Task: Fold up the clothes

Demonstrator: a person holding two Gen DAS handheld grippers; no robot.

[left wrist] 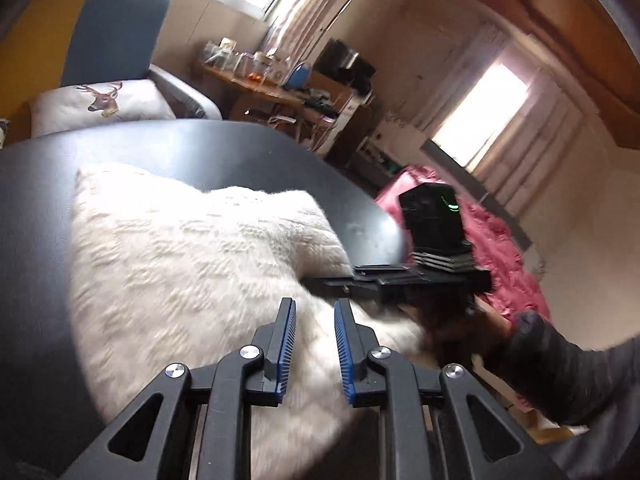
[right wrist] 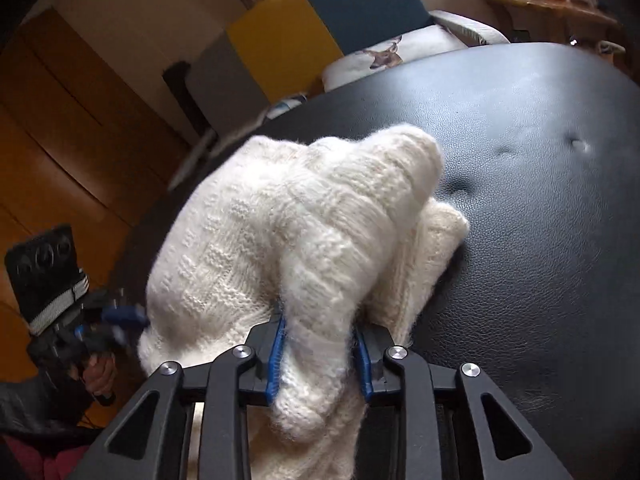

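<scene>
A white fluffy knit sweater [left wrist: 192,256] lies on a black leather table [left wrist: 200,148]. My left gripper [left wrist: 315,308] hovers over the sweater's near edge, jaws a little apart, with nothing between them. My right gripper [right wrist: 320,332] is shut on a thick fold of the sweater [right wrist: 288,224] and holds it bunched and lifted above the table [right wrist: 540,200]. In the left wrist view the right gripper's body [left wrist: 400,280] sits at the sweater's right edge. In the right wrist view the left gripper [right wrist: 120,316] is blurred at the sweater's left edge.
A deer-print cushion [left wrist: 100,100] and a blue and yellow chair [left wrist: 112,28] stand behind the table. A cluttered wooden desk [left wrist: 260,80] is farther back. A pink blanket [left wrist: 500,240] lies to the right, below the table edge.
</scene>
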